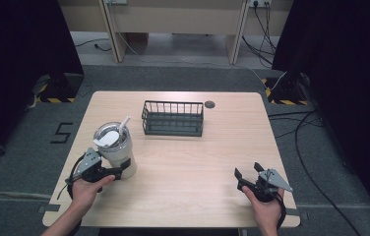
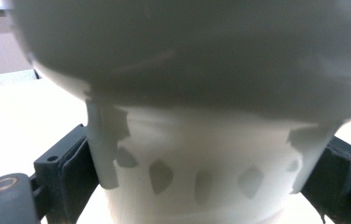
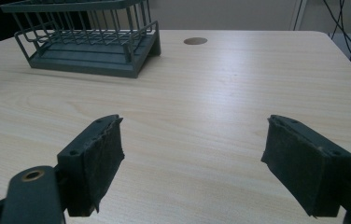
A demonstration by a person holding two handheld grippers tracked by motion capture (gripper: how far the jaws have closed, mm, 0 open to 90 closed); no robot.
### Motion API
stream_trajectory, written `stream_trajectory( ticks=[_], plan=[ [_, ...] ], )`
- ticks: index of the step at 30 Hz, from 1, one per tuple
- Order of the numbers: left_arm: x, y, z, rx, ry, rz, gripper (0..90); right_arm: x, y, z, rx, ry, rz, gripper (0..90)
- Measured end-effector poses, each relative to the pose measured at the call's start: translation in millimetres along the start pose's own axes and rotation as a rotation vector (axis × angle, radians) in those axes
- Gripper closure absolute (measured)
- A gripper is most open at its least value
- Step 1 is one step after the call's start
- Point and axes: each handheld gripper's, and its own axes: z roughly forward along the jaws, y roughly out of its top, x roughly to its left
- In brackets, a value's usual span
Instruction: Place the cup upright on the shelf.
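A cream tumbler (image 1: 116,150) with a clear lid and a white straw stands upright on the left part of the wooden table (image 1: 198,157). My left gripper (image 1: 119,171) is shut on the tumbler's lower body; in the left gripper view the cup (image 2: 197,154) sits between both black jaws, pressed against them. My right gripper (image 1: 248,171) rests low over the table near the front right, open, nothing between its pads (image 3: 96,161). A dark wire basket (image 1: 173,118) stands at the back middle, with nothing visible inside, also seen as the basket (image 3: 87,39) in the right gripper view.
A small round dark grommet (image 1: 209,104) sits in the tabletop just right of the basket. Bare wood lies between the two grippers. Cables run over the grey floor to the right of the table.
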Motion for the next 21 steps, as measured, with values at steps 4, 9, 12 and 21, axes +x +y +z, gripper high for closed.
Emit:
stream_trajectory(
  ticks=[4,9,12,21],
  plan=[
    [1.0,1.1,-0.1,0.008,-0.008,0.002,9.7,0.2,-0.2,0.2,0.001,0.001,0.000,19.9],
    [1.1,4.0,-1.4,0.015,-0.015,-0.010,9.7,-0.1,0.0,0.4,0.000,0.000,0.001,20.0],
    [-0.2,7.7,-2.1,0.016,-0.024,0.009,9.7,-0.3,0.0,0.5,-0.001,0.000,0.003,19.9],
    [-0.9,19.7,-2.5,0.009,-0.030,0.013,9.8,-0.6,1.0,0.1,-0.011,-0.006,0.005,19.9]
  ],
)
